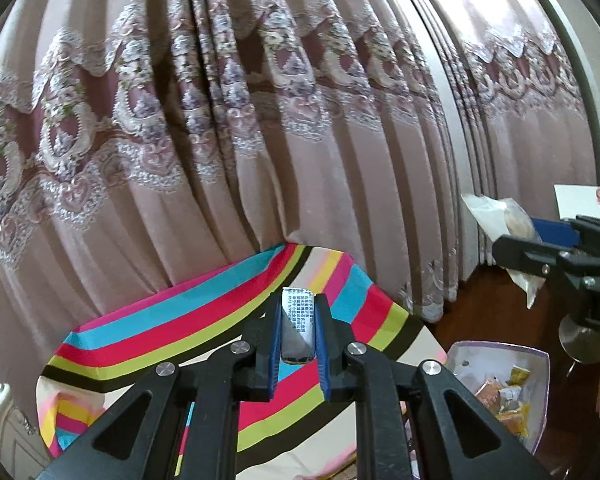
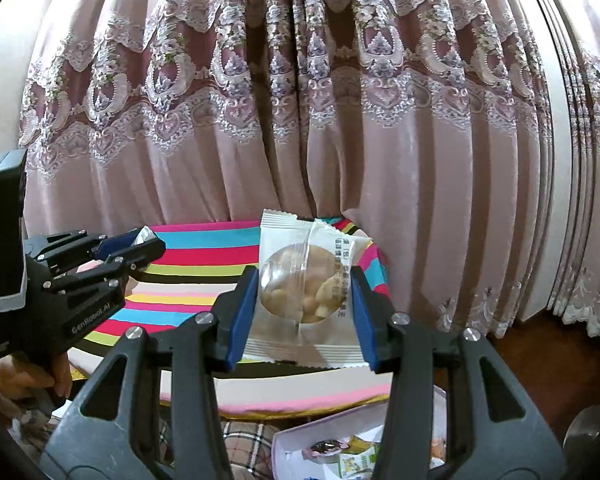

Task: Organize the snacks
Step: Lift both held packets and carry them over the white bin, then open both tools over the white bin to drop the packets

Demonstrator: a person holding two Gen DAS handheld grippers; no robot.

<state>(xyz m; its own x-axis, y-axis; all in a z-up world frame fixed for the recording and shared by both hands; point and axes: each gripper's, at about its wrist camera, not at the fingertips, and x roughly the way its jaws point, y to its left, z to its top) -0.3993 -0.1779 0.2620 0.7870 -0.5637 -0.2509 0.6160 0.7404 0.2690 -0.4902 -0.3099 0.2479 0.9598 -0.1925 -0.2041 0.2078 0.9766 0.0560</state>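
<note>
My left gripper (image 1: 298, 330) is shut on a small silver snack packet (image 1: 298, 322) with printed text, held above the striped cloth (image 1: 188, 320). It also shows at the left of the right wrist view (image 2: 140, 246). My right gripper (image 2: 304, 308) is shut on a white packet with a clear window showing pale round snacks (image 2: 300, 292), held above the same striped cloth (image 2: 204, 256). In the left wrist view that gripper (image 1: 512, 250) and its packet (image 1: 500, 220) appear at the right edge.
A pale purple box (image 1: 540, 364) holding several snack packets sits low at the right, also low in the right wrist view (image 2: 296, 436). Pink embroidered curtains (image 1: 260, 120) hang close behind. Dark wooden floor (image 1: 488, 304) lies to the right.
</note>
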